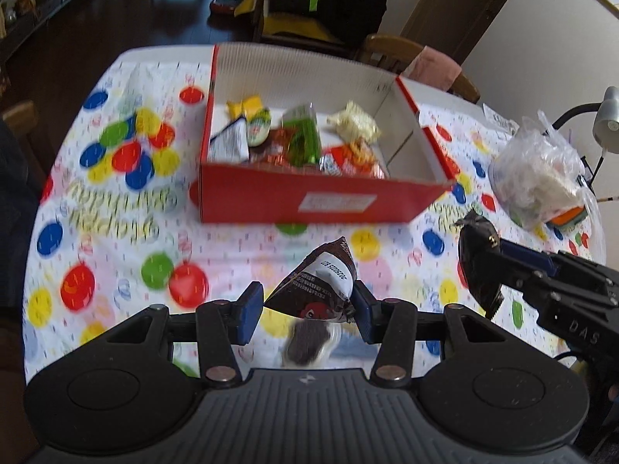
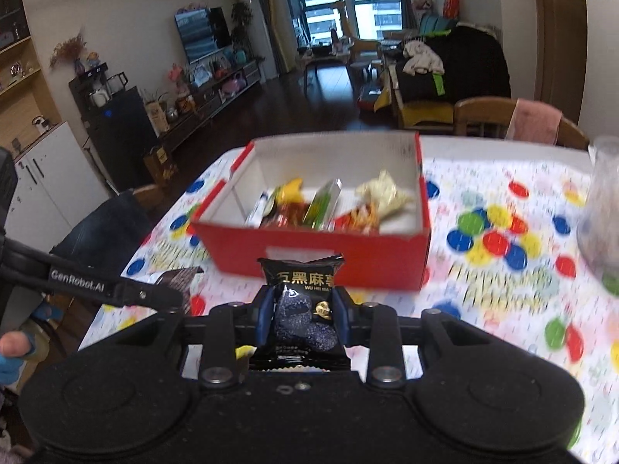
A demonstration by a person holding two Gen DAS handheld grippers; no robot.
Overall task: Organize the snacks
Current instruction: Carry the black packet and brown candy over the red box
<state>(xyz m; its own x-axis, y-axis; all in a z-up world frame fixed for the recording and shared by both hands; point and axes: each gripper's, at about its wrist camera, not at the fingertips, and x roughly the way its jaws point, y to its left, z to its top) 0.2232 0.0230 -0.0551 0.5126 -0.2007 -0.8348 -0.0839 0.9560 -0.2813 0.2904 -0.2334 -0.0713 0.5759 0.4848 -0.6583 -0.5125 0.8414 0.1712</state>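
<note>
Left wrist view has the left gripper (image 1: pixel 307 305) pinching a brown chocolate snack packet (image 1: pixel 321 286) by its lower corner, lifted above the near edge of the surface (image 1: pixel 116 239). And the right gripper (image 2: pixel 301 319) is clamped across the middle of a black sesame snack packet (image 2: pixel 301 301), also up in the air! Both look feather-light, crinkly and slick, so a grip on the crimped seam or flat body should hold best; squeeze hard and the contents may crush. Ahead sits the red cardboard box (image 1: pixel 271 201), mid-surface, already holding several wrapped snacks (image 1: pixel 301 135), with room at its right end.
</note>
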